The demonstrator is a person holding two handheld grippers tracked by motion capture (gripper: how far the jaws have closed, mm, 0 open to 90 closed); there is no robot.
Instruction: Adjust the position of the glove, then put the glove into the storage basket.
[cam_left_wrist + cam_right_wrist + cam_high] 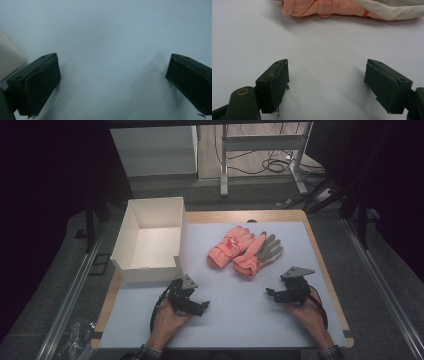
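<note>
Two salmon-pink gloves lie side by side in the middle of the pale mat: the left glove [228, 246] back up, the right glove [258, 252] with a grey palm showing. In the right gripper view the right glove's cuff [324, 7] lies just beyond the jaws. My right gripper [272, 295] rests low near the mat's front right, open and empty [325, 82]. My left gripper [202, 307] sits at the front left, below the box, jaws wide apart over bare mat [112, 82].
An open white cardboard box [131, 227] stands at the table's left rear; its corner [8, 58] shows in the left gripper view. The mat [235, 320] covers a wooden table [324, 270]. Cables and metal frame legs [224, 165] lie on the floor behind.
</note>
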